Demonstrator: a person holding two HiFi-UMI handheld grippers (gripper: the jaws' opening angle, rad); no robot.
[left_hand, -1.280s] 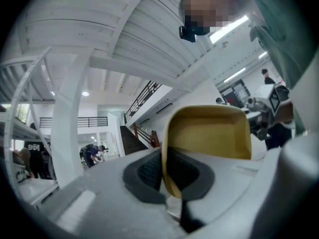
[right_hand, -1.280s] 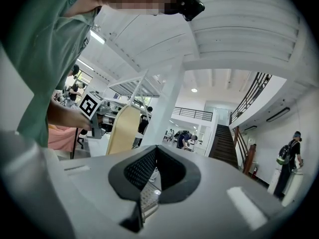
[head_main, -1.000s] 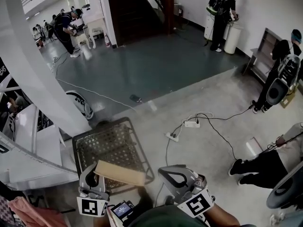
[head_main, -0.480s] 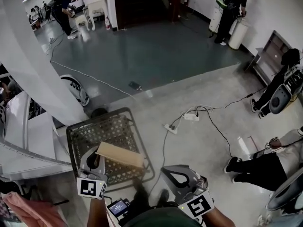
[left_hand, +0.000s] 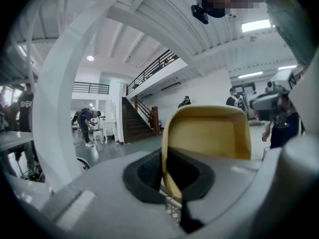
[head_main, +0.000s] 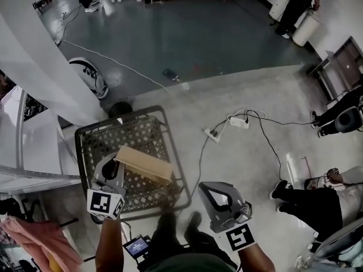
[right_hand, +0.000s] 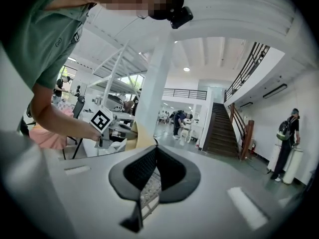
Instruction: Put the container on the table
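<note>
Now we see one tan container [head_main: 144, 164] clamped in our left gripper [head_main: 114, 166] above one wire cart [head_main: 85, 136], our right gripper [head_main: 217, 192] closed, empty.

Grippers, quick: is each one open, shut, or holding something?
The left gripper is shut on the tan container, clamping its rim.
The right gripper is shut, with nothing between its jaws.

The container [head_main: 144, 163], a shallow tan tray with rounded corners, hangs tilted in the air over a wire cart [head_main: 122, 119], 1 of its walls pinched between the closed jaws of the left gripper [head_main: 115, 168].
</note>
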